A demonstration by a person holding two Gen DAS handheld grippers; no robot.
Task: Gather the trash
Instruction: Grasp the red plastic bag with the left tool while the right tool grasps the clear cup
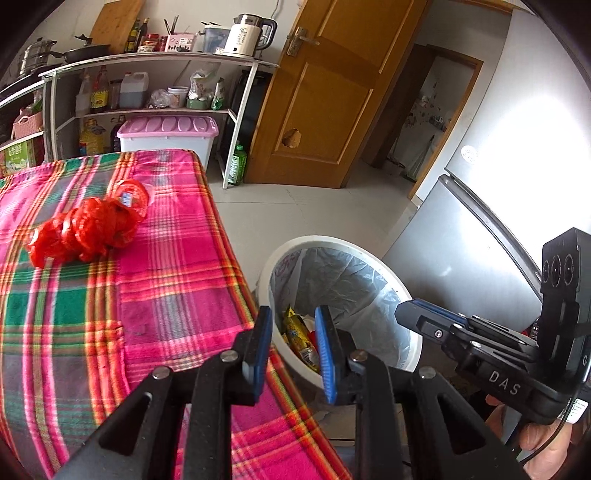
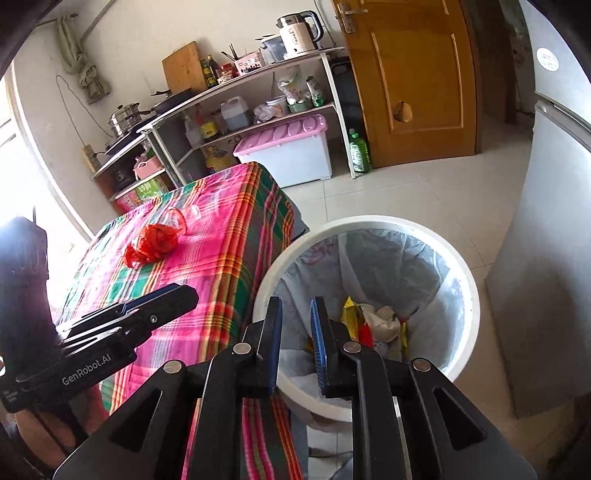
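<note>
A crumpled red plastic bag (image 1: 86, 229) lies on the pink plaid tablecloth (image 1: 166, 280); it also shows in the right wrist view (image 2: 153, 242). A white trash bin (image 1: 406, 354) with a clear liner stands on the floor beside the table and holds yellow wrappers (image 1: 297, 334) and paper (image 2: 384, 321); its rim shows in the right wrist view (image 2: 469, 295). My left gripper (image 1: 293, 321) is open and empty over the table's edge and the bin's rim. My right gripper (image 2: 295, 314) is open and empty above the bin's near rim. Each gripper shows in the other's view, left (image 2: 181, 295) and right (image 1: 406, 314).
A metal shelf rack (image 1: 155, 59) with a kettle (image 1: 251, 33), bottles and a pink-lidded box (image 1: 168, 136) stands behind the table. A wooden door (image 1: 325, 92) and a green bottle (image 1: 236, 164) are beyond. A grey fridge (image 1: 461, 236) stands right of the bin.
</note>
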